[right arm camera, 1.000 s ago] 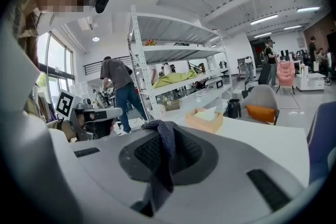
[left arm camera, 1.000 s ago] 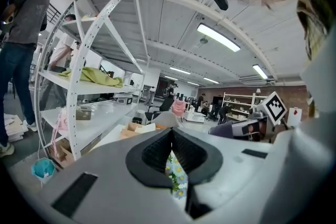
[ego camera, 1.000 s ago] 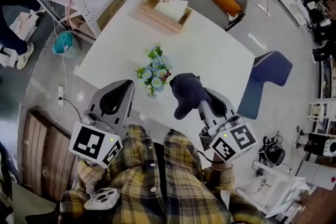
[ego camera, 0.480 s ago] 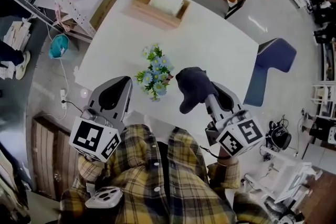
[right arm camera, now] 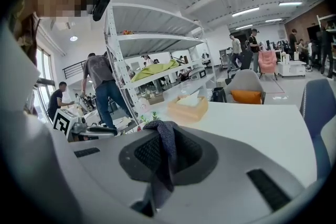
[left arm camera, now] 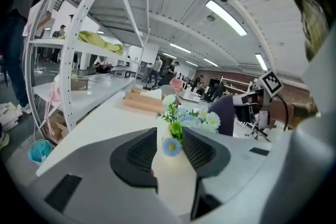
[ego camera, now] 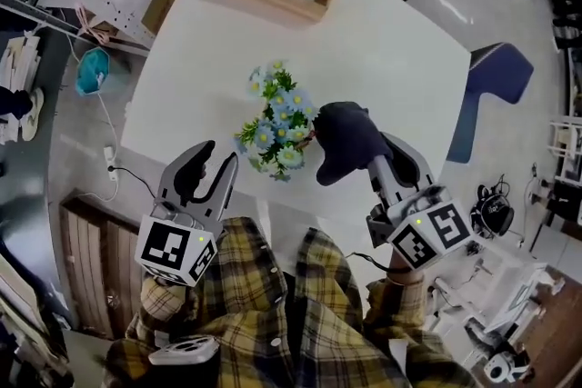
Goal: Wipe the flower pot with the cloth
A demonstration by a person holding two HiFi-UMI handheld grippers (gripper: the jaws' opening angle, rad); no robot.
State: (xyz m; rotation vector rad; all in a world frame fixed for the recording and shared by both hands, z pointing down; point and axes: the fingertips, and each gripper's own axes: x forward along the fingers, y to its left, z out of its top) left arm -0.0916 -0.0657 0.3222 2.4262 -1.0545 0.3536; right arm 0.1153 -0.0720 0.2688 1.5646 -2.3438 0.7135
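The left gripper (ego camera: 221, 153) reaches out of a plaid sleeve (ego camera: 164, 323) over the table's (ego camera: 391, 59) near edge. It is tipped a little downward with its marker cube toward the body, and its jaws have just been opening and stand slightly apart — the pot (left arm camera: 164, 136) lines up in the gap just ahead, not gripped. The right gripper (ego camera: 362, 148) juts out beside it, further right along the same edge and likewise tipped down. Its jaws are closed on the cloth (ego camera: 341, 141) — a fold pinched between the pads, the rest draped over the tips.
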